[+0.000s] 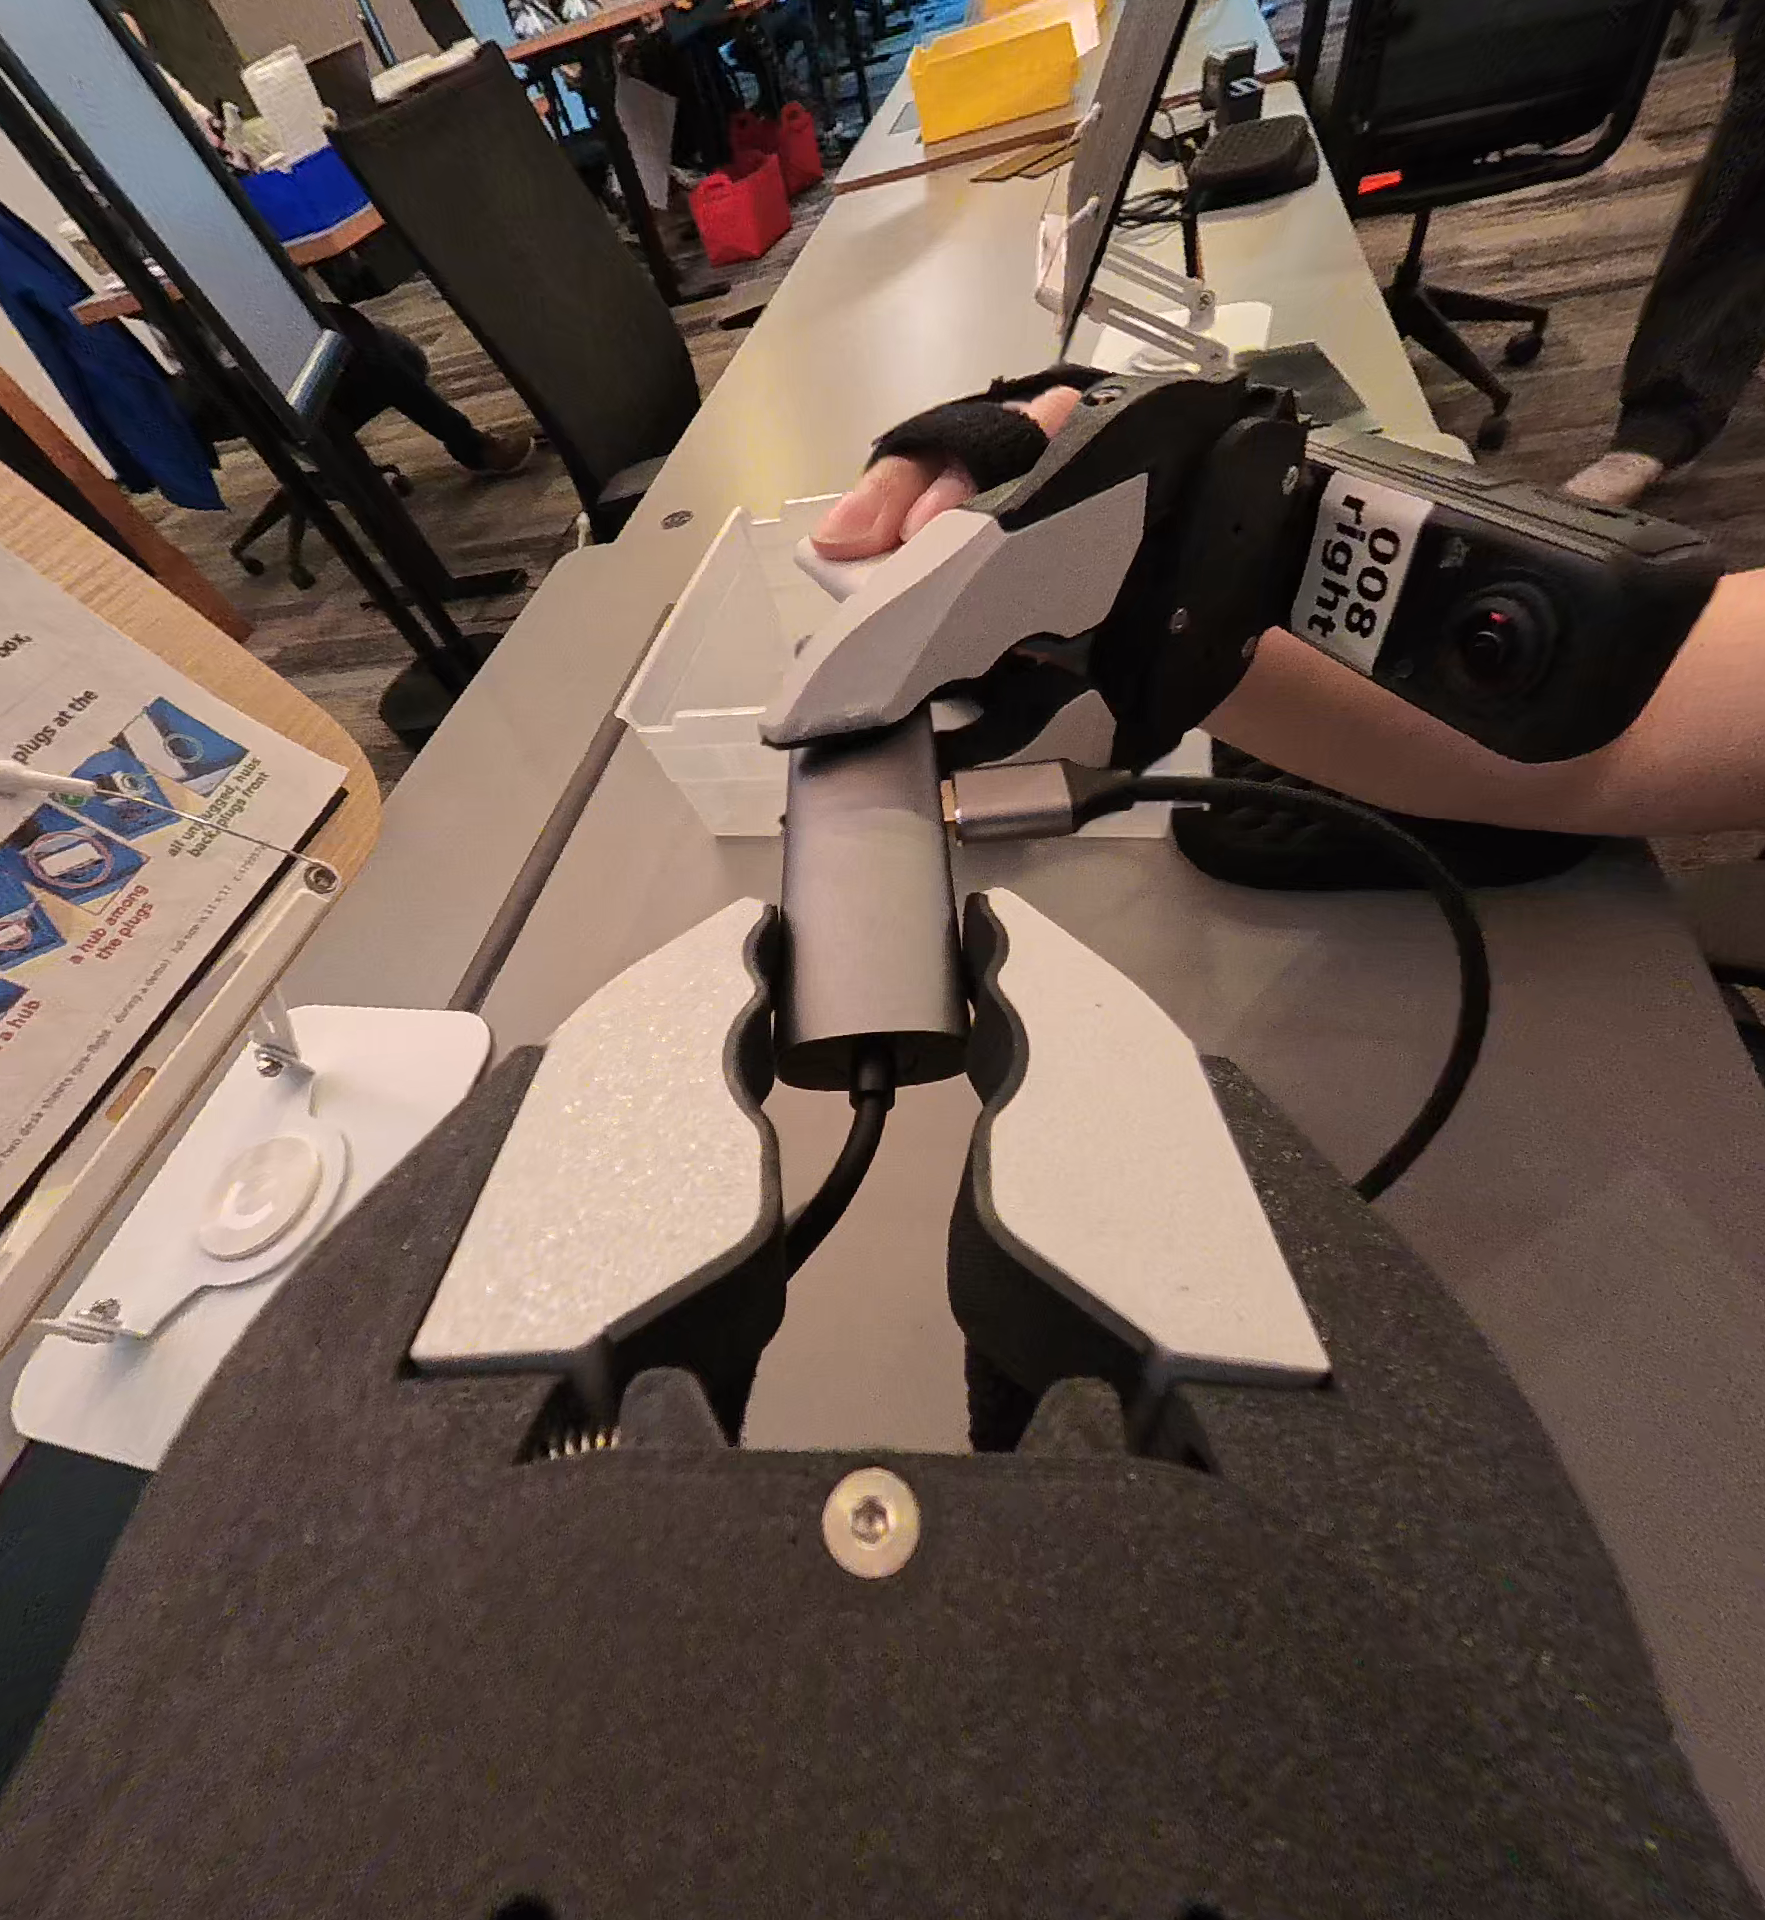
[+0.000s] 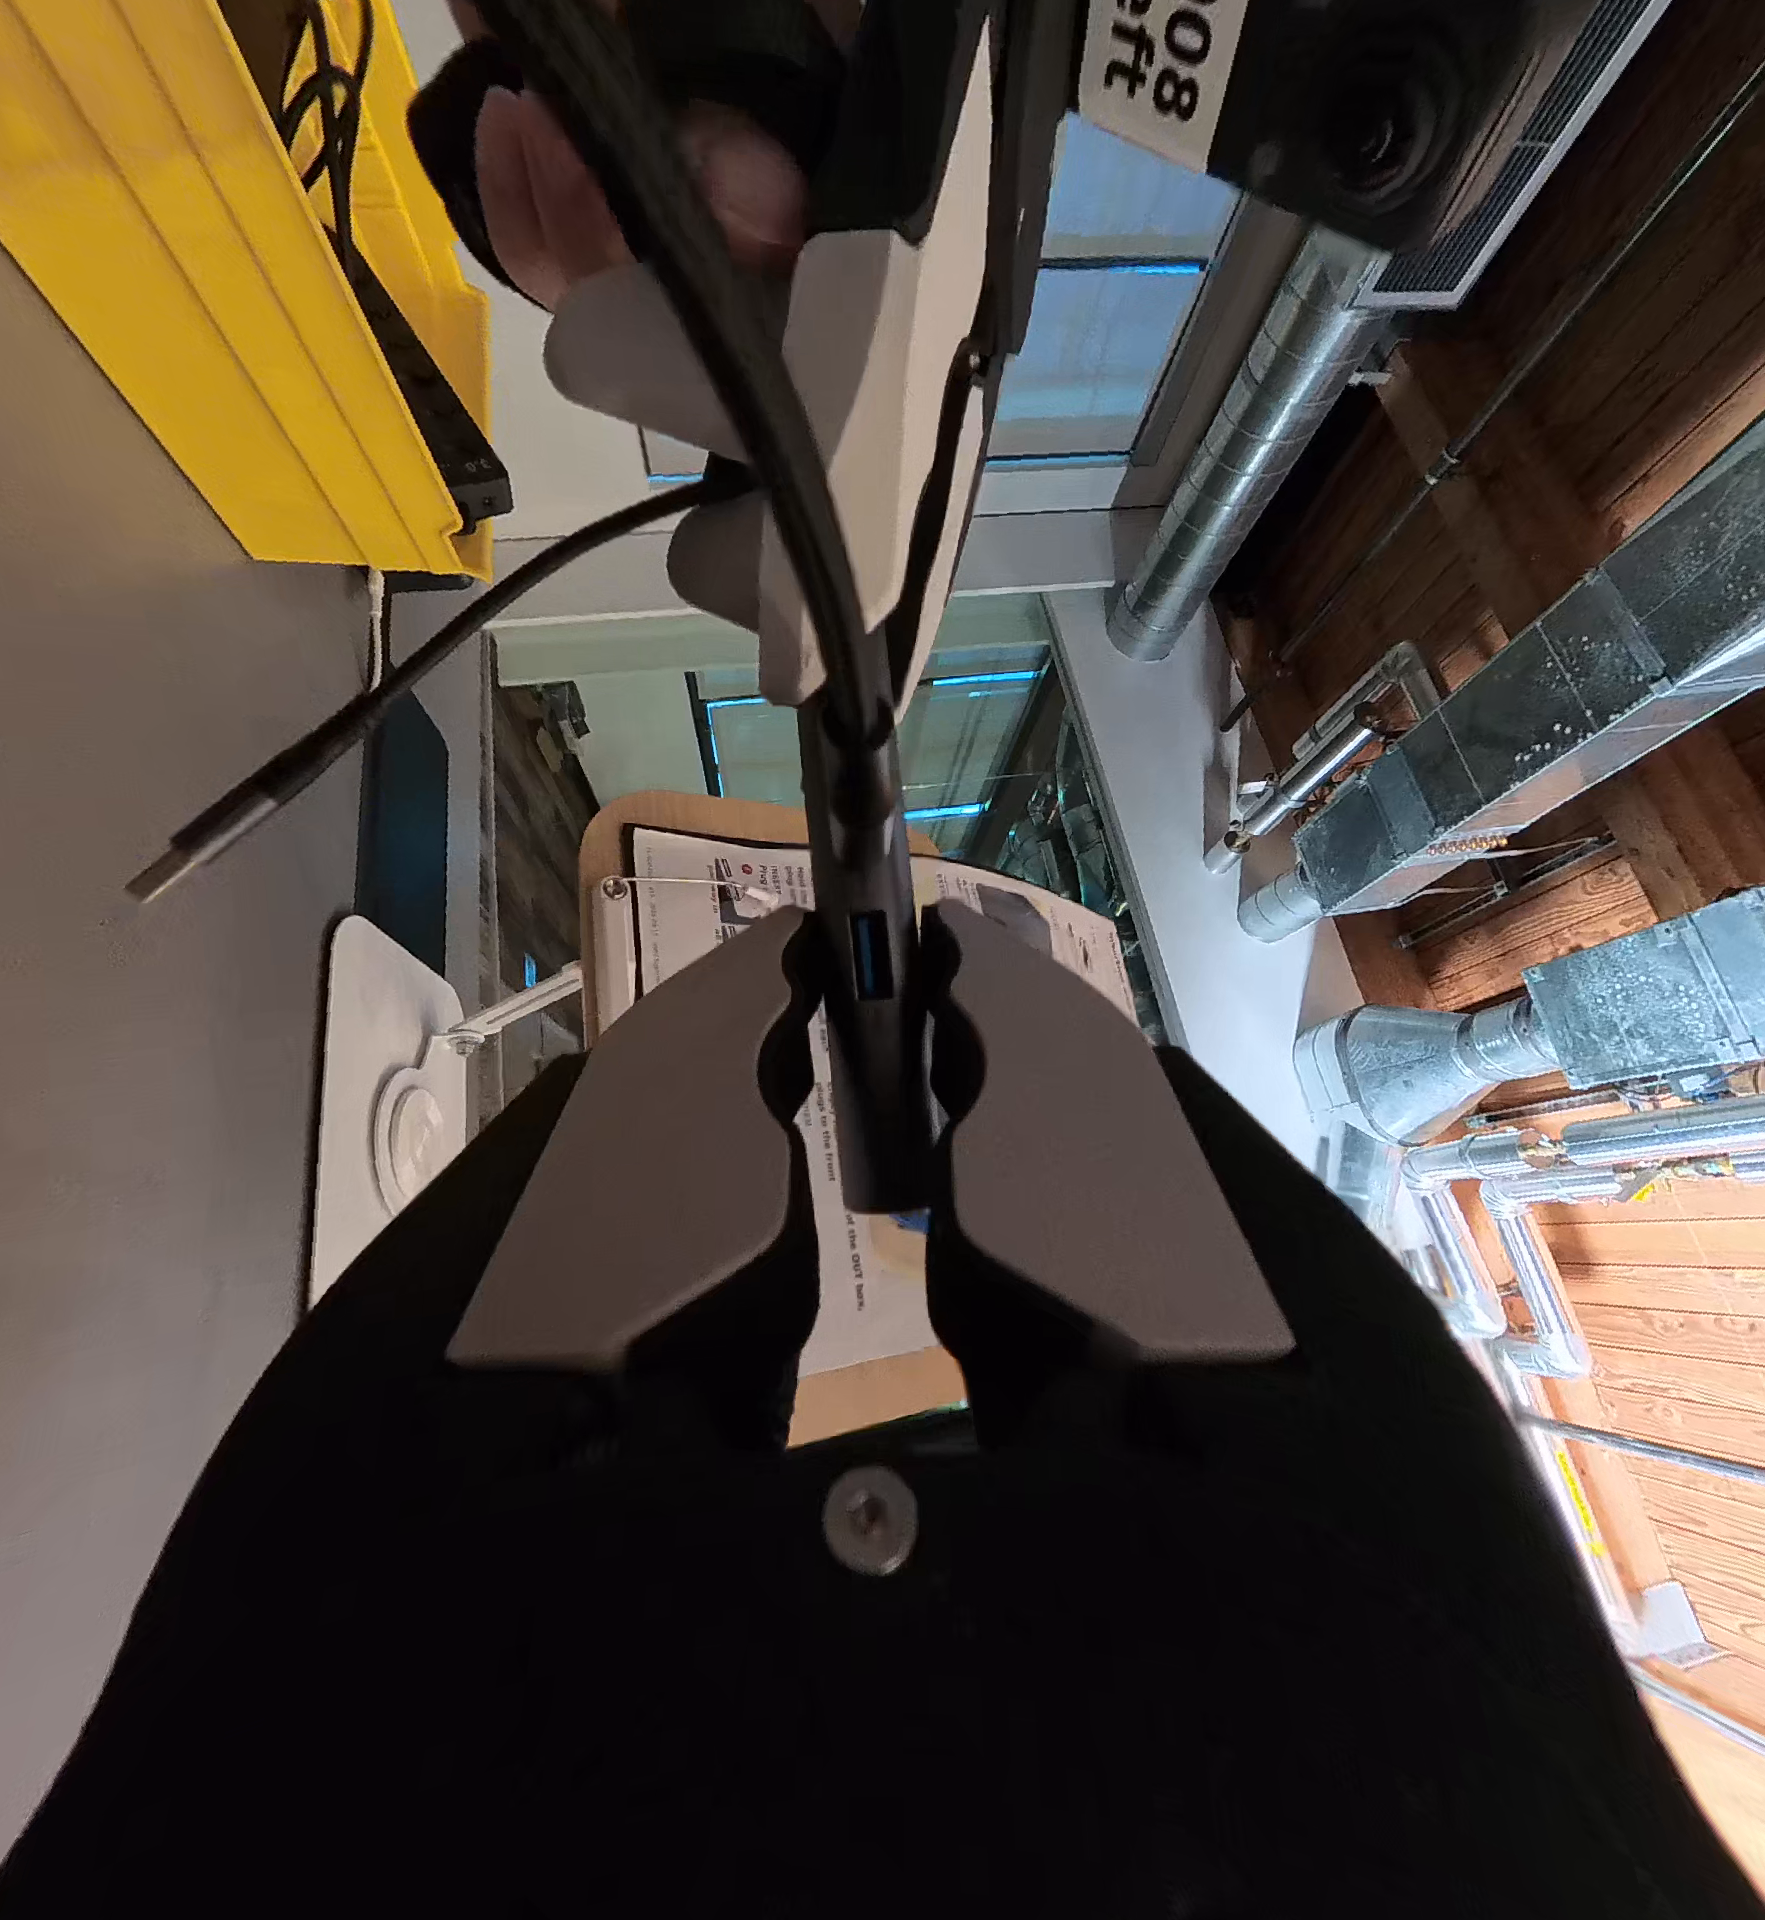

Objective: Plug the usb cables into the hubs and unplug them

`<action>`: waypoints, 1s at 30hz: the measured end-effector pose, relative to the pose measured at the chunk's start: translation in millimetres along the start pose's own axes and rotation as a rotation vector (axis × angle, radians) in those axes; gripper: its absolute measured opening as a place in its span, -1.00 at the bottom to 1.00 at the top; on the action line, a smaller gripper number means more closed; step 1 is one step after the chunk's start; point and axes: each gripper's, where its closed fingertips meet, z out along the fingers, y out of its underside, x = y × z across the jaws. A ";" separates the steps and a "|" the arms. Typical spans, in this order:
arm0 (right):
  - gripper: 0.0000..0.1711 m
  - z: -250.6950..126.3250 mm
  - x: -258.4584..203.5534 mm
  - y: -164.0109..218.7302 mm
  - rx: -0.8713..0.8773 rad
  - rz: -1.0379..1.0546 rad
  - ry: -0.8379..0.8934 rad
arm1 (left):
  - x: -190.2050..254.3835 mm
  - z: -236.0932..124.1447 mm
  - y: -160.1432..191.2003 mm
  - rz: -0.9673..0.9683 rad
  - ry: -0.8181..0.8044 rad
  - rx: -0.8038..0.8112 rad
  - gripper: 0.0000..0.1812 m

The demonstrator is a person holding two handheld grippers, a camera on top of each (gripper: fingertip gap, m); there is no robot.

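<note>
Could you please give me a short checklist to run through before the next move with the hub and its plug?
1. Left claw shut on the hub at its cable end: ok.
2. Right claw shut on the hub's far end: ok.
3. Blue port on the hub empty and facing the right camera: ok.
4. USB plug free: ok, it lies loose beside the hub, in no claw.
5. Plug lined up with a port: not ok.
6. Cable free of snags: cannot tell.

Bare grey desk [image 1: 1221,997] lies open right of the hub. A clear plastic bin [image 1: 722,665] blocks ahead — a white-footed instruction board [image 1: 109,831] crowds the left edge.
</note>
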 end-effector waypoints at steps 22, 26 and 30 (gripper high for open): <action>-0.56 17.2 44.4 18.1 -0.233 1.317 0.018 | -92.7 -35.6 11.3 -0.174 -0.622 0.173 -0.64; -0.50 25.6 18.1 26.2 -0.362 1.219 0.017 | -87.1 -13.5 20.7 -0.194 -0.614 0.137 -0.63; -0.60 27.5 4.6 36.9 -0.426 1.112 0.034 | -83.4 -0.8 27.5 -0.238 -0.587 0.135 -0.63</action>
